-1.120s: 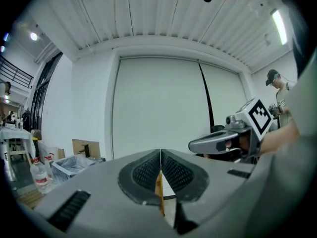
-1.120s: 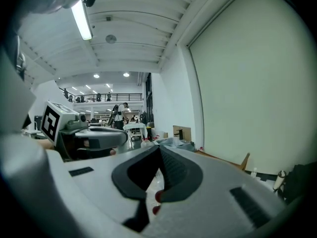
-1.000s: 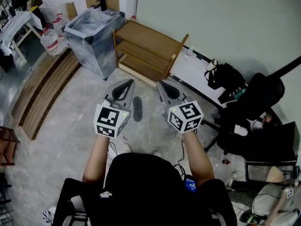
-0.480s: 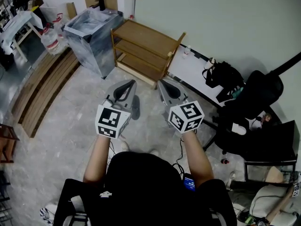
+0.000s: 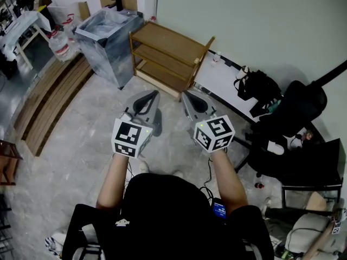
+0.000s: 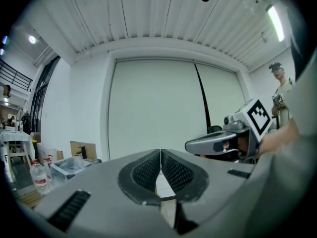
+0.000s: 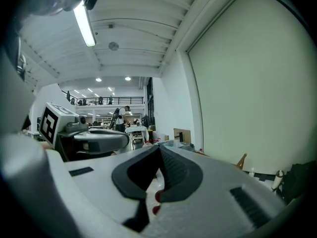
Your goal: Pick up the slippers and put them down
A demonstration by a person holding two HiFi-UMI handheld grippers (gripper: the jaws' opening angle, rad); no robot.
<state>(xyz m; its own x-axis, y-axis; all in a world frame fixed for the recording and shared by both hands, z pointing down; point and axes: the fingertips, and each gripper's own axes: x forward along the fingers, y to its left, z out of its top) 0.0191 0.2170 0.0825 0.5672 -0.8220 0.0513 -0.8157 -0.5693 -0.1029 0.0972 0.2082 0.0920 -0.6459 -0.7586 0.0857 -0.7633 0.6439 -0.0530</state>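
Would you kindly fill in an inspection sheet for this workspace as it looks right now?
Surface: pale stone-look floor.
Job's things: one dark slipper lying on the floor, partly hidden by the left gripper; no second slipper seen.
Clutter: wooden shelf, grey bin, water bottles and wooden planks, all ahead or to the left.
Grippers: left gripper shut, nothing between its jaws; right gripper shut, nothing between its jaws; both held level, side by side.
Cables: a thin cable seems to hang below the right gripper.
Surroundings: black bag and black chair by the pale wall.
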